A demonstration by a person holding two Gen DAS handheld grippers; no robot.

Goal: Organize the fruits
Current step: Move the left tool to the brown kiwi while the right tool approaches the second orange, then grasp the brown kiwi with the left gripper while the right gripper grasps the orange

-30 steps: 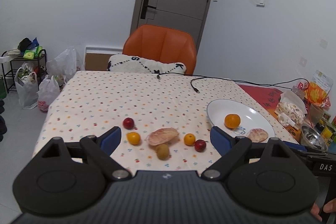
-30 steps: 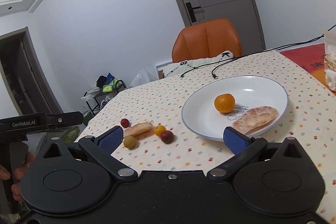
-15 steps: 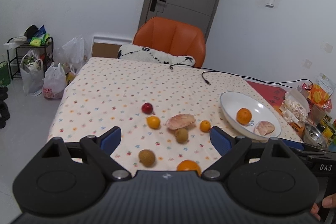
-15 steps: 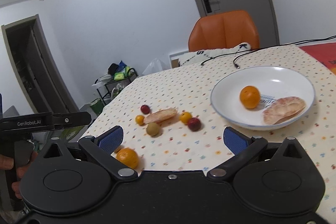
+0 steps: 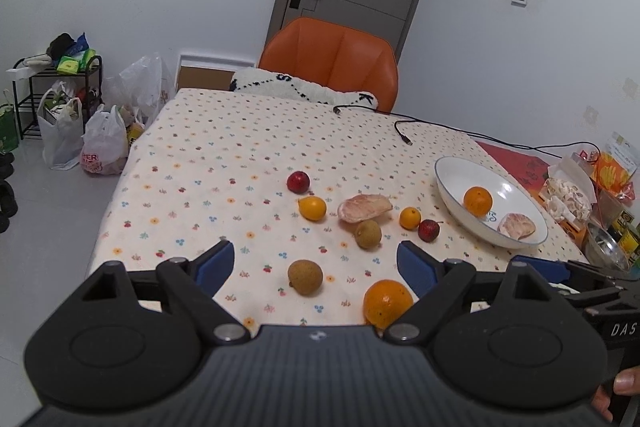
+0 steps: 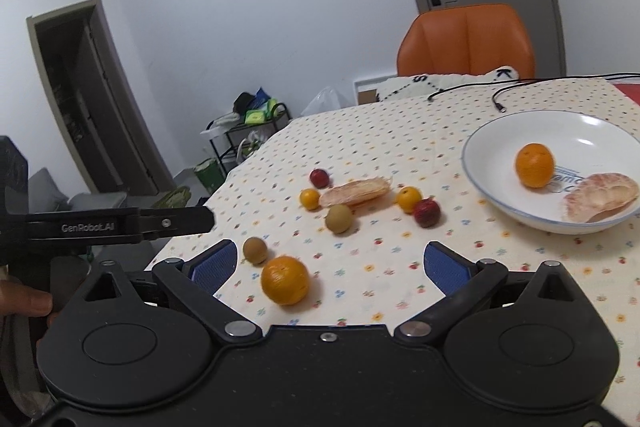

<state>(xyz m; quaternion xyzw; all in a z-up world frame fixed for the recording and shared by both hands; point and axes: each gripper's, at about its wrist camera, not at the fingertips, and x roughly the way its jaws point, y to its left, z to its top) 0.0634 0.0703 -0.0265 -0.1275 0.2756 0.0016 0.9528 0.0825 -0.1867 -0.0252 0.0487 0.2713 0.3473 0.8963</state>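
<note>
Left gripper (image 5: 316, 267) and right gripper (image 6: 330, 263): blue-padded fingers spread wide, grasping nothing, poised above the near table edge. Readable markings: "GenRobot.AI" on the left unit seen from the right wrist; "DAS" on the right unit seen from the left. Between the fingers lie a large orange (image 6: 285, 279) and a brown fruit (image 5: 305, 276), both newly in view compared with one second ago. Farther off, small fruits surround a pomelo segment (image 5: 364, 207). The white plate (image 6: 496, 131), right, holds an orange and another segment.
</note>
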